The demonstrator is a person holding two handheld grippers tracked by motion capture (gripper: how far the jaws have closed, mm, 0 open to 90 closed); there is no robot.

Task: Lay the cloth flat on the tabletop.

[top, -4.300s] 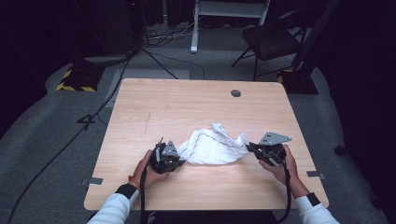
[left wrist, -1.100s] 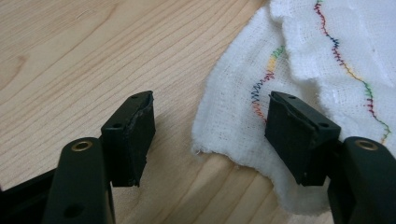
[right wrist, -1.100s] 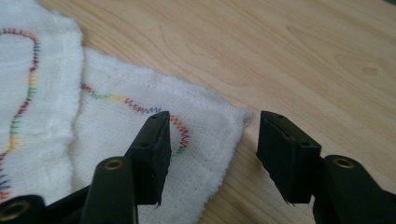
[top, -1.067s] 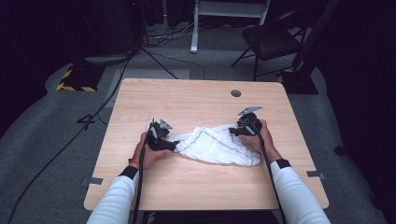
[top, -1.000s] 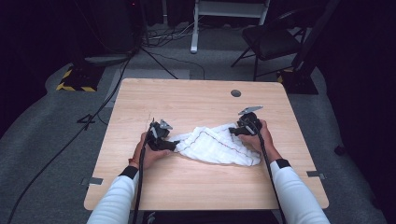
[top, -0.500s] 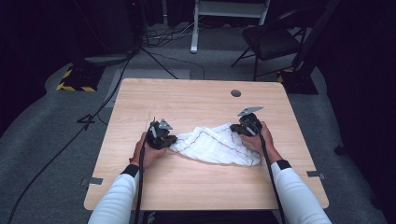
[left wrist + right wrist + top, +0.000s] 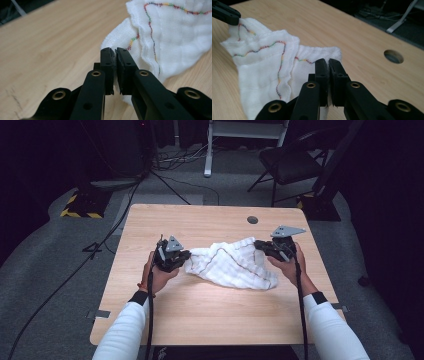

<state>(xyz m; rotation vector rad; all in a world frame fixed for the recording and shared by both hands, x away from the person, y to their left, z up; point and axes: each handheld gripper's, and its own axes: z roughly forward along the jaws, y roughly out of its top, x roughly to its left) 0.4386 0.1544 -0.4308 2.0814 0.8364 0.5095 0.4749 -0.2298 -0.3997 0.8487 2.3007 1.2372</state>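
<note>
Cloth (image 7: 231, 265), white with a wavy multicoloured stitched line, lies rumpled near the middle of the wooden counter (image 7: 200, 310), stretched between the two hands. Its left corner is pinched in the left claw (image 7: 183, 259), whose jaws have just been closing and now stand narrow with white fabric squeezed between the pads, as the left gripper view shows (image 7: 114, 72). Its right corner is gripped the same way by the right claw (image 7: 260, 246); in the right gripper view (image 7: 327, 82) those jaws have likewise just been closing and meet on the cloth's edge, with a little fabric poking out below them. Both ends look slightly raised off the wood, while the middle and the near edge sag onto it. Judging by this, the grasping step is done: each corner is secured. What remains, seemingly, is lifting the cloth clear, spreading it flat or folding it; nothing yet is smoothed or folded. Farther off, a round hole (image 7: 252, 220) pierces the counter, and a chair (image 7: 290, 162) stands on the grey floor behind.
</note>
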